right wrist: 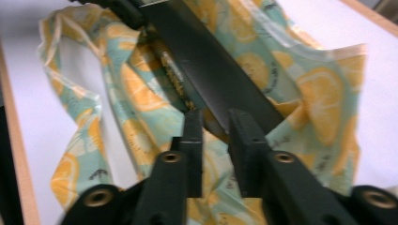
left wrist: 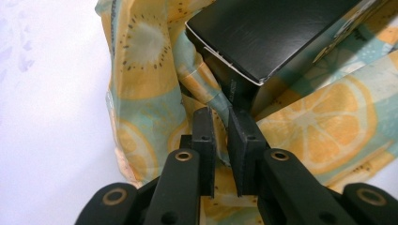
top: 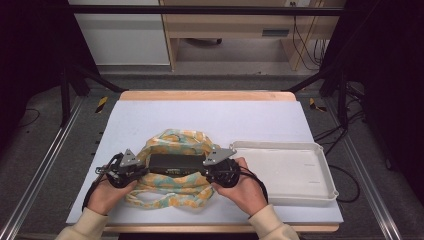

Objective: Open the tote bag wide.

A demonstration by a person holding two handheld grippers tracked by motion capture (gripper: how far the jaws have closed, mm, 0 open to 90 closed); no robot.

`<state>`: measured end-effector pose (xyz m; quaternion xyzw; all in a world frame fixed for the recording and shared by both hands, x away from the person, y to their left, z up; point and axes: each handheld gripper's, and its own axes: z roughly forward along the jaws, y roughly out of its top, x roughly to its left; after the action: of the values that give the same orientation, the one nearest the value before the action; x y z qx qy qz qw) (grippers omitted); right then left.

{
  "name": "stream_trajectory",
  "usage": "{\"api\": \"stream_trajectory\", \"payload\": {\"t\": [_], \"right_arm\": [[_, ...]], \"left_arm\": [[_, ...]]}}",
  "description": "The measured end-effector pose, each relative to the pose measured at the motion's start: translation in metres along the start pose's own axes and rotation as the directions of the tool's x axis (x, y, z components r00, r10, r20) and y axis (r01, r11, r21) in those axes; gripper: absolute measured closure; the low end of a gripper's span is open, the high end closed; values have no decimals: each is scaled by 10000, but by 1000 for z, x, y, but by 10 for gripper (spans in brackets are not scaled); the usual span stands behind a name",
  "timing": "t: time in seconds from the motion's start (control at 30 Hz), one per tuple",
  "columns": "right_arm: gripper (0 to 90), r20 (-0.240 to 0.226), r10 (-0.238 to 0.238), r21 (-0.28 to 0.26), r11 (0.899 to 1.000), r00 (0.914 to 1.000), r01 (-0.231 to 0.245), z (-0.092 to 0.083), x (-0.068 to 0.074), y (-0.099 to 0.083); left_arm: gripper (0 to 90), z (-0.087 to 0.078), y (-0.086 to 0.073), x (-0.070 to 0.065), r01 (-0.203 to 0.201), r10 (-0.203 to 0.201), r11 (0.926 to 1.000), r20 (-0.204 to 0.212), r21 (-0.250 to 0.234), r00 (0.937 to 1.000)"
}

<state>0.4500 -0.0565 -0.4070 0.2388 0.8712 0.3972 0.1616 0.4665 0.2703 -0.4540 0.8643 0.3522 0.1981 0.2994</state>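
1. From above, my white table [top: 210,117] is evenly and brightly lit; the room around it falls into near-black at both sides.
2. Shadows under my hands are soft and faint.
3. My left gripper view is sharp, its white ground almost washed out.
4. My right gripper view is smeared with blur, the fruit-print cloth [right wrist: 324,103] soft-edged.

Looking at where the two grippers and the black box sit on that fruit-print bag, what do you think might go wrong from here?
The left gripper pinches only a thin fold of the fruit-print bag, so the film may slip out or tear. The black box lies loose on the crumpled bag and could slide off if the bag is lifted unevenly. The white tray sits close beside the right gripper, which could knock it.
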Motion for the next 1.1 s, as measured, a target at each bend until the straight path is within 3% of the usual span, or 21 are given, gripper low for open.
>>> {"api": "stream_trajectory", "payload": {"t": [0.1, 0.27, 0.4, 0.5, 0.8, 1.1], "right_arm": [[891, 361, 191, 24, 9998, 9992, -192, -1, -2, 0], [900, 701, 504, 107, 9986, 9963, -512, 3, -8, -4], [900, 589, 441, 112, 9989, 9973, -448, 8, -4, -5], [900, 433, 303, 151, 9994, 9986, -310, 15, 0, -2], [900, 61, -280, 865, 9959, 9996, 274, 41, 18, -5], [900, 257, -61, 1858, 9826, 9997, 12, 48, 11, -27]], "left_arm": [[833, -5, 1, -1, 82, -82, 9998, -24, -206, 10000], [889, -22, 5, -6, 46, -57, 9961, -126, -876, 9999], [900, -29, 12, -19, -209, 210, 9889, -7, -1470, 9998], [900, -26, 17, -29, -463, 486, 9858, 102, -1616, 9988], [900, -7, 11, -45, -828, 885, 9929, 663, -852, 9939], [900, 8, 0, -47, -943, 923, 9954, 897, 184, 9917]]}}
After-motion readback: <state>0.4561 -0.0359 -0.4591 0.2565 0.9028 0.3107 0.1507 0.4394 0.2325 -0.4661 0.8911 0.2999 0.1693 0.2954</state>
